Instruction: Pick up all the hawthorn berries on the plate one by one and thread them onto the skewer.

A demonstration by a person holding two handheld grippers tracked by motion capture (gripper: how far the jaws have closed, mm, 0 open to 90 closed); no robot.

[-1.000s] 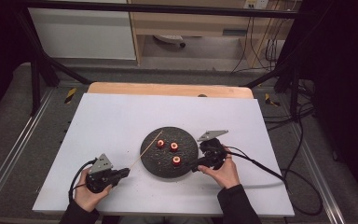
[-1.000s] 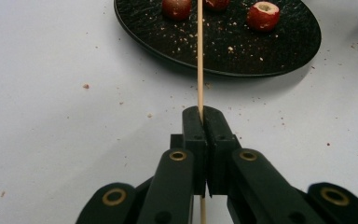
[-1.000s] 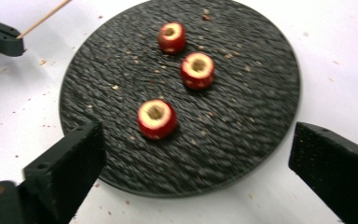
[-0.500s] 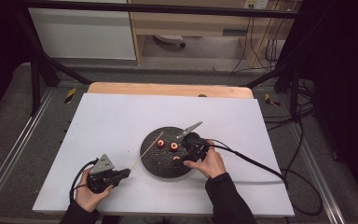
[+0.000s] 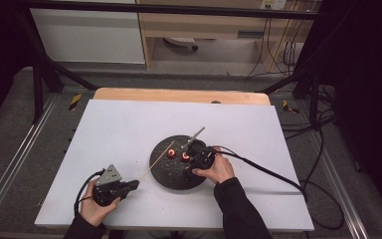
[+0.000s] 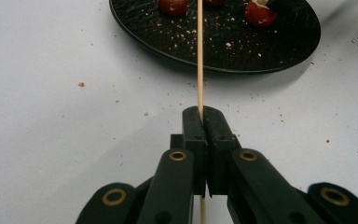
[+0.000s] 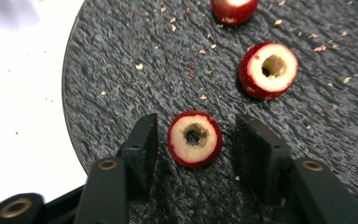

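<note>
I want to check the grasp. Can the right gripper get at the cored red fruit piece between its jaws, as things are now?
Probably yes. The right gripper has its jaws on both sides of the fruit piece, closing in, pads not yet touching. Nothing on the black plate blocks them.

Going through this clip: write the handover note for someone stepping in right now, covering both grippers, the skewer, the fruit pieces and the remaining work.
Left gripper: shut on the wooden skewer, which points at the black plate.
Right gripper: jaws have just been closing around one cored red fruit piece; gaps show on both sides, so not gripped.
Two more cored pieces lie on the plate.
Done: skewer in hand. Nothing looks threaded.
Left: likely grip this piece, push it onto the skewer, then the others.
</note>
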